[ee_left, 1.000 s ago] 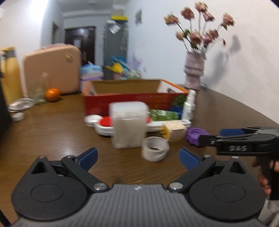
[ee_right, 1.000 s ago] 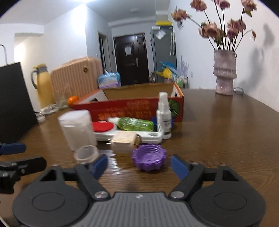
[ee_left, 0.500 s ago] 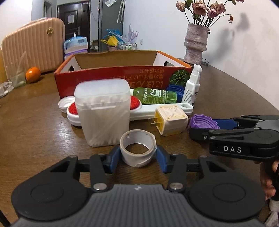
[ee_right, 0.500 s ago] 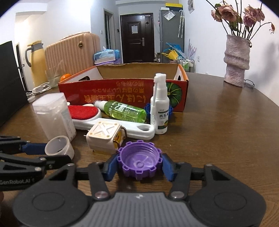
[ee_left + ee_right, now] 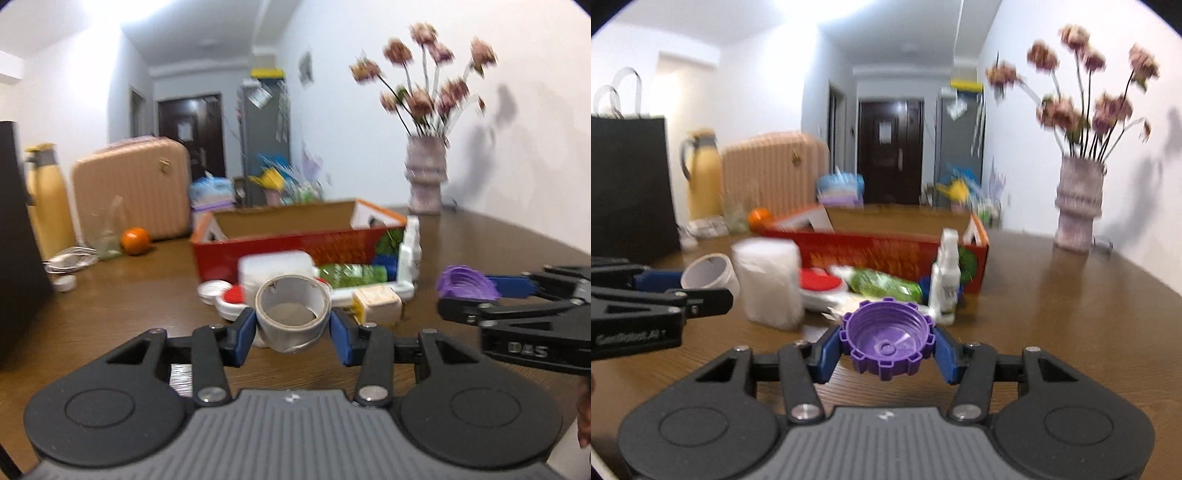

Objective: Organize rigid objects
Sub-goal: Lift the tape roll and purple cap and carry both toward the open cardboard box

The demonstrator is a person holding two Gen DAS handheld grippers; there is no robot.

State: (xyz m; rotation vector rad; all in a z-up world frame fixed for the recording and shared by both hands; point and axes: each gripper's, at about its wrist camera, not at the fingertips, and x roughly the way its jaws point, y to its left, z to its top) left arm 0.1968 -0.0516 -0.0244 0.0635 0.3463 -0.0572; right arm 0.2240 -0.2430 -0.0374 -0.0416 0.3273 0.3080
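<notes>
My left gripper is shut on a grey tape roll and holds it above the table. My right gripper is shut on a purple toothed cap, also lifted. The cap shows in the left wrist view, the tape roll in the right wrist view. Behind them stands an open red cardboard box. In front of it lie a white plastic jar, a green bottle, a white spray bottle, a cream cube plug and a red-and-white brush.
A vase of flowers stands at the back right of the brown table. An orange, a glass, a yellow flask and a pink suitcase are at the back left. A black bag stands at the left.
Both grippers closed on their objects half a second ago. Now both have lifted, the tape roll and the purple cap rising off the table with them.
</notes>
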